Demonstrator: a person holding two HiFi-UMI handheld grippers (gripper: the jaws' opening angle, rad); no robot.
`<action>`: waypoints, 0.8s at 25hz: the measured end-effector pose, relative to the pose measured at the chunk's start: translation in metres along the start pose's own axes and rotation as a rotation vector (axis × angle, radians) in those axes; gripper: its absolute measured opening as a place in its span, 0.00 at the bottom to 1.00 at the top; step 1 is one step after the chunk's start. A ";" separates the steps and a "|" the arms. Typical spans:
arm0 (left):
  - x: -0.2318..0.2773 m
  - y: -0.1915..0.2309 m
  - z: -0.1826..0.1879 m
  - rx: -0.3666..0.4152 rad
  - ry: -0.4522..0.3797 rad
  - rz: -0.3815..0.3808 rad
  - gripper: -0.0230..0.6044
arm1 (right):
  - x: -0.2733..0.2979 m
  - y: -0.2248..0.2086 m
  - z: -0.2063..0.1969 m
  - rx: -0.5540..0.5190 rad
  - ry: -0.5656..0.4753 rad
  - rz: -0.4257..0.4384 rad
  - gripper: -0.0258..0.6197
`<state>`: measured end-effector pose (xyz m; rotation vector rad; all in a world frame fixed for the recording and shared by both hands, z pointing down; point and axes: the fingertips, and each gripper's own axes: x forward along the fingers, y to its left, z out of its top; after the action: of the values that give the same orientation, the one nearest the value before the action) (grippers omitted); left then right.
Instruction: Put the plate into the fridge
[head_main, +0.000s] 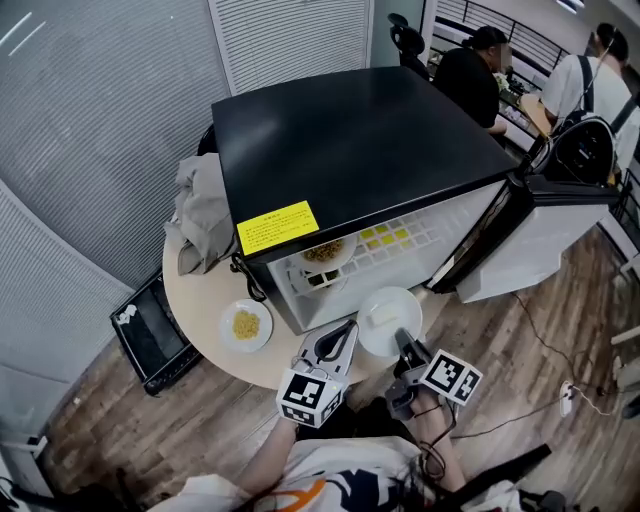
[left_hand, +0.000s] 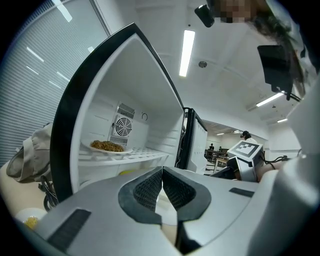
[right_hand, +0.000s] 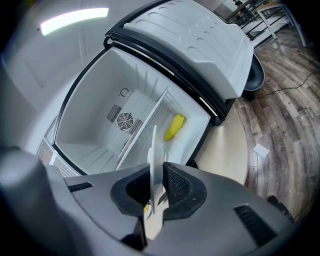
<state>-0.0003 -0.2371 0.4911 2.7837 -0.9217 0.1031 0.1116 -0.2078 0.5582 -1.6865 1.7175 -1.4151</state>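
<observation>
The right gripper (head_main: 402, 342) has its jaws clamped on the rim of the white plate (head_main: 386, 318), which is low and centre in the head view, just in front of the open fridge (head_main: 350, 140). The left gripper (head_main: 335, 348), just left of it, has its jaws pressed together on nothing. A food dish (head_main: 325, 252) sits on the fridge shelf (left_hand: 145, 154), and another bowl (head_main: 246, 325) lies on the table (head_main: 195, 295) at lower left.

A white plate (right_hand: 153, 150) is gripped edge-on between the closed pads of the right gripper (right_hand: 158, 187). Straight ahead of the claw an open fridge (right_hand: 95, 100) is seen, with a yellow item (right_hand: 173, 127) inside, just beyond the plate. A pale table (right_hand: 227, 150) is seen to the claw's right.
</observation>
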 end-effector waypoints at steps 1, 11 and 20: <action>0.001 -0.001 0.000 -0.003 0.001 -0.002 0.06 | 0.000 0.000 0.000 0.003 0.001 -0.003 0.09; 0.012 0.006 0.005 -0.009 -0.007 0.042 0.06 | 0.019 -0.010 0.019 0.028 0.020 0.005 0.09; 0.031 0.004 0.004 -0.005 0.003 0.085 0.06 | 0.048 -0.031 0.038 0.043 0.065 -0.003 0.09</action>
<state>0.0219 -0.2595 0.4915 2.7387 -1.0386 0.1176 0.1481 -0.2595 0.5851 -1.6382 1.7065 -1.5127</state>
